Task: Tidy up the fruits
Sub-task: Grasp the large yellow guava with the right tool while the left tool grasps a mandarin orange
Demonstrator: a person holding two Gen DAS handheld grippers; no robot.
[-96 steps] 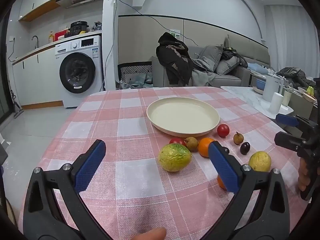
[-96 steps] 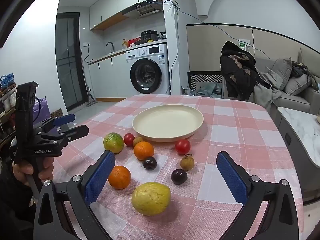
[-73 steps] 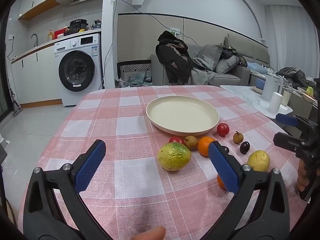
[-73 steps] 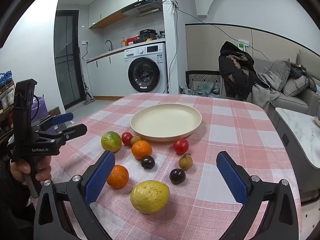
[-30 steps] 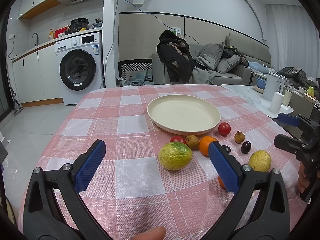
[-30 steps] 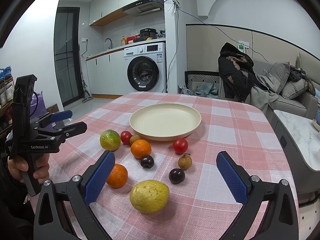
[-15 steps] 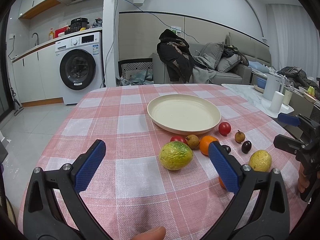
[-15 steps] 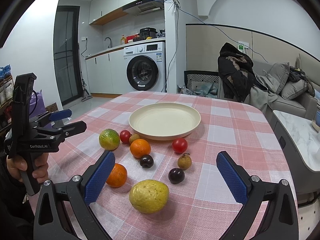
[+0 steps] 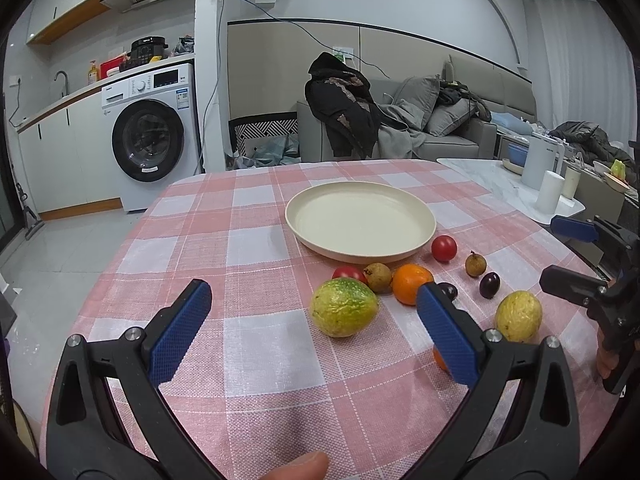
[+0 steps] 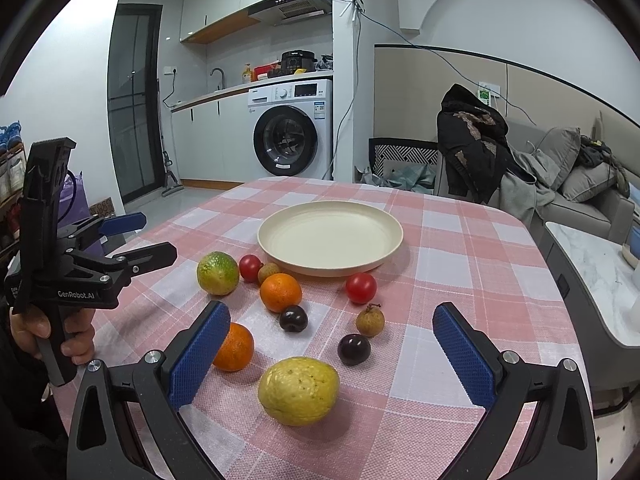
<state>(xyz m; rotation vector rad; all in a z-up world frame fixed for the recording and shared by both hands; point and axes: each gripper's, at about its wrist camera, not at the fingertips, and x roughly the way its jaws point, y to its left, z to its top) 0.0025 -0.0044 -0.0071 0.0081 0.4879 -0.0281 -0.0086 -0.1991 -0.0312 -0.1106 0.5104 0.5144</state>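
Grippers: my left gripper (image 9: 314, 322) and right gripper (image 10: 330, 342) both spread wide, holding nothing, touching nothing. Fruits lie loose on the tablecloth (image 10: 460, 272): yellow fruit (image 10: 299, 391) nearest right gripper, green fruit (image 9: 344, 307) ahead of left. Plate (image 10: 280, 258) beyond them.

Plate (image 10: 330, 236) mid-table (image 10: 460, 240), fruits (image 10: 281, 292) scattered just before it, washing machine (image 10: 290, 132) behind table

Nine fruits loose on checked worktop (image 10: 460, 280) before empty cream plate (image 10: 330, 236): yellow guava (image 10: 298, 390) nearest, oranges (image 10: 280, 292), tomatoes (image 10: 361, 287).
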